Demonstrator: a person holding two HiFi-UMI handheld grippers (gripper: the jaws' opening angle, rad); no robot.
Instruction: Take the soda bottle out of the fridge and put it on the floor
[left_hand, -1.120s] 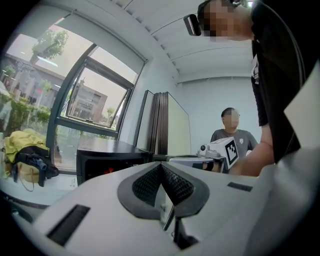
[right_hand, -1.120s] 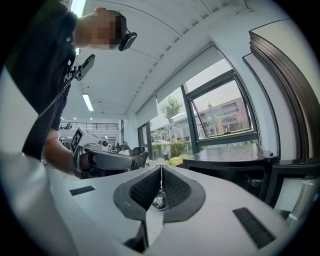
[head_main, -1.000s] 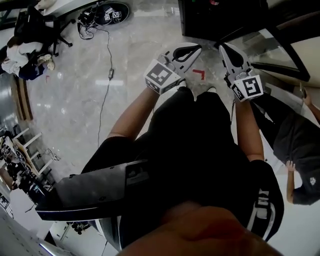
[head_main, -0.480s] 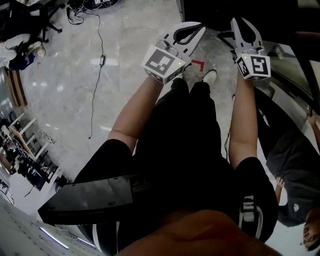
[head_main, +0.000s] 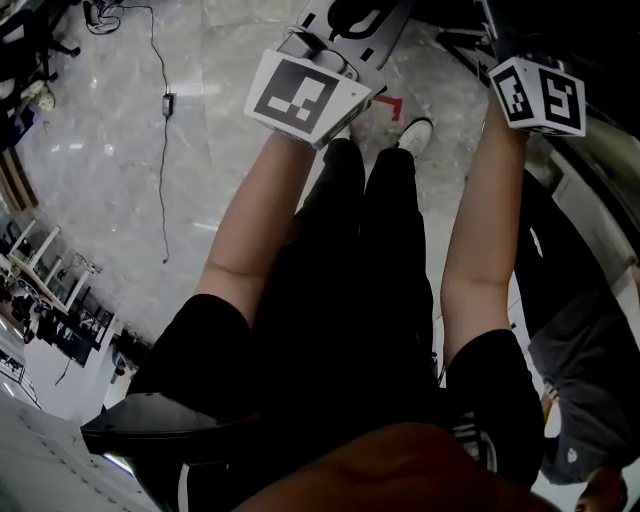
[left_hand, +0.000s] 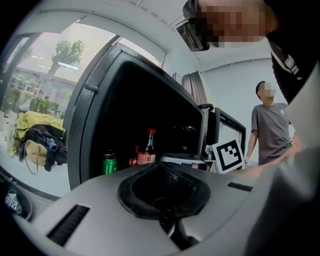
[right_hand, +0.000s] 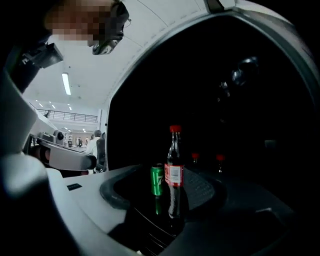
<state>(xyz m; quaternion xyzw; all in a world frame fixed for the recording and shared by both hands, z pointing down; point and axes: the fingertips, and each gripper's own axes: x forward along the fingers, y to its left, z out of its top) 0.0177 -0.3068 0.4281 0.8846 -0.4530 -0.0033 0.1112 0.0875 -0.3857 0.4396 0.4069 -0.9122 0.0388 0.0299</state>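
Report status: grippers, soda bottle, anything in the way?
Left gripper shut, empty. Right gripper jaws just opened, nothing gripped. Soda bottle upright in fridge, untouched. Green can close beside it, may crowd the grab.

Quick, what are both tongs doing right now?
Left tongs: closed, empty.
Right tongs: open, have just been opening; soda bottle shows ahead through the gap, not gripped.
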